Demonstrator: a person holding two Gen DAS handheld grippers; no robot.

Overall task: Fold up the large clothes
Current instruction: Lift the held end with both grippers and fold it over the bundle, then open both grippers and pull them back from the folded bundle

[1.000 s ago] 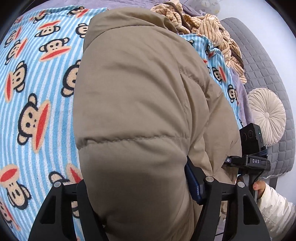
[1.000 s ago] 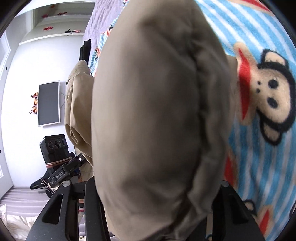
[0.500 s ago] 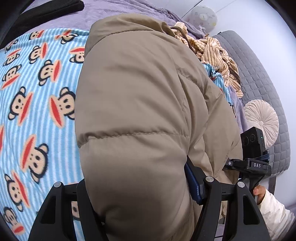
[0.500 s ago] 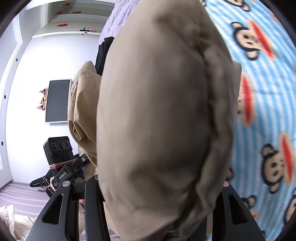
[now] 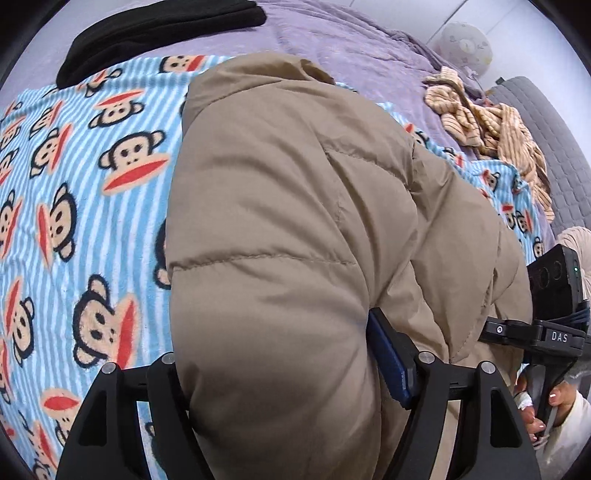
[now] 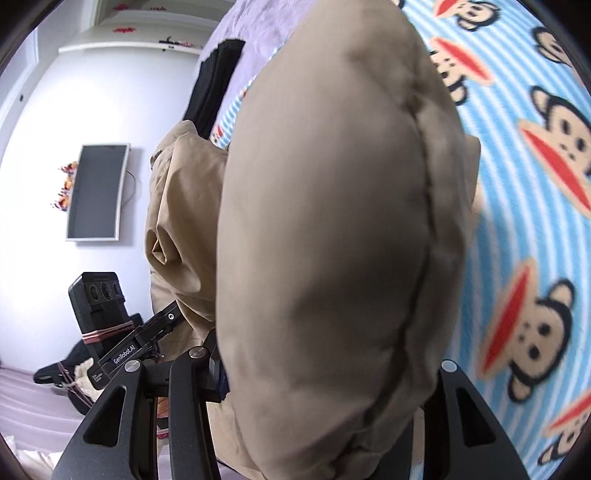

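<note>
A puffy tan quilted jacket (image 5: 295, 221) fills the left wrist view and hangs over a blue striped monkey-print blanket (image 5: 92, 221). My left gripper (image 5: 273, 362) has a thick fold of the jacket between its fingers. Its jaws are opening, and the blue pad (image 5: 388, 358) still rests against the cloth. In the right wrist view the same jacket (image 6: 332, 221) bulges between the fingers of my right gripper (image 6: 328, 365), which is shut on it. The fingertips of both grippers are hidden by the padding. The blanket (image 6: 535, 184) lies below on the right.
A black garment (image 5: 147, 33) and a striped beige garment (image 5: 491, 125) lie on the purple bedspread (image 5: 332, 37) beyond the blanket. A grey quilted headboard (image 5: 554, 147) stands at the right. A hand (image 5: 535, 417) holds the other gripper's handle. A wall screen (image 6: 98, 192) hangs at the left.
Both grippers have carried the jacket across the blanket. The purple bedspread and the black garment have come into the left wrist view, and the monkey prints have slid past.
</note>
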